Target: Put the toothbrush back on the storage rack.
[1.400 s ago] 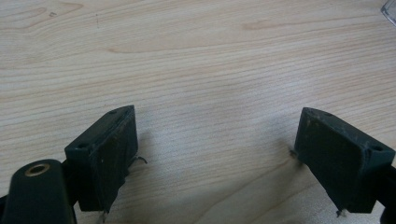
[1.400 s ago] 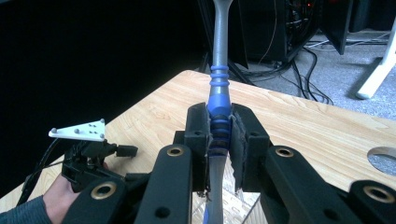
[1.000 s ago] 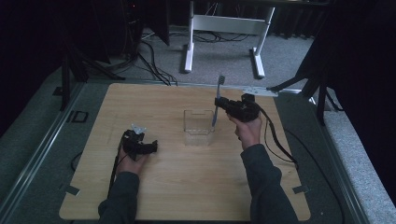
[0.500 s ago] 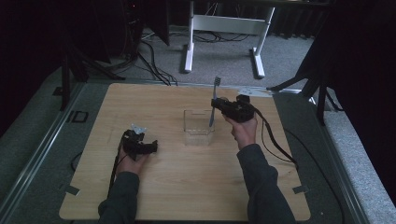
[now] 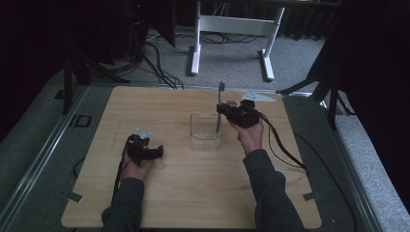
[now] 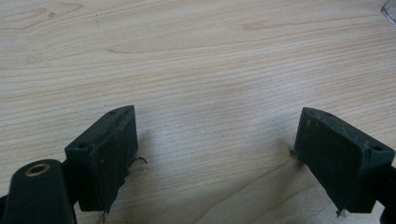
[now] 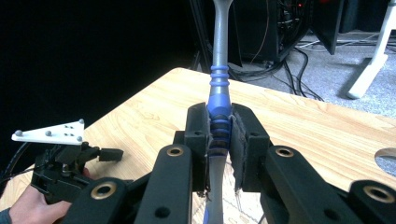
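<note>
A grey toothbrush (image 5: pixel 221 99) with a blue ribbed grip (image 7: pixel 219 77) stands upright, and my right gripper (image 5: pixel 221 113) (image 7: pixel 219 136) is shut on its grip. Its lower end dips at the right side of a clear square box (image 5: pixel 205 140) in the middle of the wooden table (image 5: pixel 193 193). The brush head points up. My left gripper (image 5: pixel 158 152) (image 6: pixel 215 147) rests on the table left of the box, open, with bare wood between its fingers (image 6: pixel 105 154). That left gripper (image 7: pixel 70 163) and its hand also appear at the lower left of the right gripper view.
White desk legs (image 5: pixel 196 43) and loose cables (image 5: pixel 154 58) lie on the grey floor beyond the table's far edge. Dark curtains (image 5: pixel 367 63) hang at both sides. A metal rail (image 5: pixel 48 145) runs along the left edge.
My right gripper has carried the upright toothbrush a little to the left, closer over the clear box. The left gripper has stayed where it was.
</note>
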Demonstrator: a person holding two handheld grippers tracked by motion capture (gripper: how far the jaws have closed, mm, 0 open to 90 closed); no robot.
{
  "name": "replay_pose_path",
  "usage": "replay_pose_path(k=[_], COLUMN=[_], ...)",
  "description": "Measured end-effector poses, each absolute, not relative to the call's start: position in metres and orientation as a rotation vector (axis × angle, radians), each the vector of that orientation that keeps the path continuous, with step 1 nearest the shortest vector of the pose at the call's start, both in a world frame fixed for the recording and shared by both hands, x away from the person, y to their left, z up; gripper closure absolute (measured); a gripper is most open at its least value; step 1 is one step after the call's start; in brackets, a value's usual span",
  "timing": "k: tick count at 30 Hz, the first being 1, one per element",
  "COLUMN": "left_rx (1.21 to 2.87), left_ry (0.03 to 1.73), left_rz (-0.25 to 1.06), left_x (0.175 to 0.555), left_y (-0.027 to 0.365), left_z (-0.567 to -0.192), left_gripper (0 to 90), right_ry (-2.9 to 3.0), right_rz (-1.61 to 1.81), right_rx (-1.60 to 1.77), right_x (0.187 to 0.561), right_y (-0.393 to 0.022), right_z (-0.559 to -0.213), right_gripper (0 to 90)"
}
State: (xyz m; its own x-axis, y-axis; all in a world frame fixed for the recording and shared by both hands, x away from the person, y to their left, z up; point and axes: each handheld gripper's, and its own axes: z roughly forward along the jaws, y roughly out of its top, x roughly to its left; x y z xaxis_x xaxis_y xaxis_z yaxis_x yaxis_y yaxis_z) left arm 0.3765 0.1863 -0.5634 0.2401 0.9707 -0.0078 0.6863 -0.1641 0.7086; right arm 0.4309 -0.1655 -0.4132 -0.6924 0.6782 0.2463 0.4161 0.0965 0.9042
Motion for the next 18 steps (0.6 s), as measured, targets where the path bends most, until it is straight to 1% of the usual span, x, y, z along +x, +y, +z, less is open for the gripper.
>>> replay_pose_path(k=[18], left_rx=[1.924], left_ry=[1.511], left_rz=[0.618], left_x=[0.377], left_y=[0.186], left_z=[-0.563], left_gripper=[13.8], right_ry=[2.219], right_rz=[1.517], right_rx=[1.052], right_x=[0.43], right_y=[-0.155], right_z=[-0.427], right_gripper=[77.9])
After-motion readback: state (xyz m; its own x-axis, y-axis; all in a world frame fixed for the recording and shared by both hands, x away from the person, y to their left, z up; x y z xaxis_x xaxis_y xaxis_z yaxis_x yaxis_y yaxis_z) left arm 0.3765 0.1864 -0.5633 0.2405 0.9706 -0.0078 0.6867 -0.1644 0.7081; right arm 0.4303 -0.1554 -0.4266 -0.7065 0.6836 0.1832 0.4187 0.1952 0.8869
